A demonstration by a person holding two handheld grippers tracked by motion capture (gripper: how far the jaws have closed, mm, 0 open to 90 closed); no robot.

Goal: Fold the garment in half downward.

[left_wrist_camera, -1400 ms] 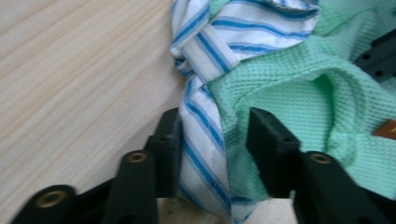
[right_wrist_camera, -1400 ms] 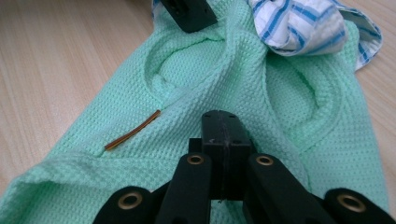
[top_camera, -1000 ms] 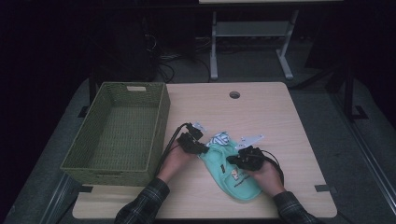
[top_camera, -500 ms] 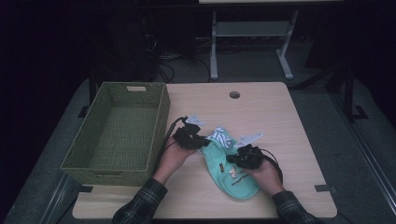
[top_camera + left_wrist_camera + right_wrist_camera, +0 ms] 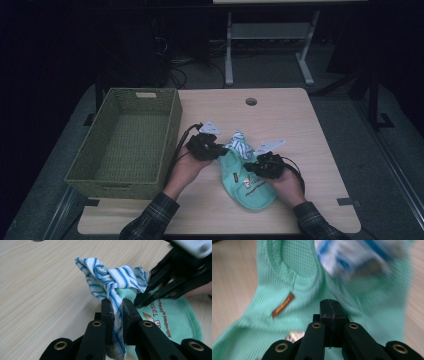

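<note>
A blue-and-white striped cloth (image 5: 240, 145) (image 5: 112, 280) lies bunched on the far end of a mint-green garment (image 5: 250, 192) (image 5: 180, 320) with a printed logo. My left gripper (image 5: 219, 150) (image 5: 117, 303) is shut on a fold of the striped cloth and holds it lifted off the table. The right gripper (image 5: 251, 167) (image 5: 329, 302) has its jaws shut together, its tips down on the green garment (image 5: 287, 272). Whether fabric is pinched between them I cannot tell. In the right gripper view the striped cloth (image 5: 352, 255) shows blurred at the top. The left gripper view has the right gripper (image 5: 140, 301) reaching in from the upper right.
A green wicker basket (image 5: 172, 135), with nothing in it, stands at the left of the wooden table (image 5: 290, 125), close to my left hand. A cable hole (image 5: 251, 101) sits near the far edge. Beyond the table are dark floor and a metal stand.
My left gripper has risen a little with the striped cloth, drawing it up from the green garment. The right gripper has kept still.
</note>
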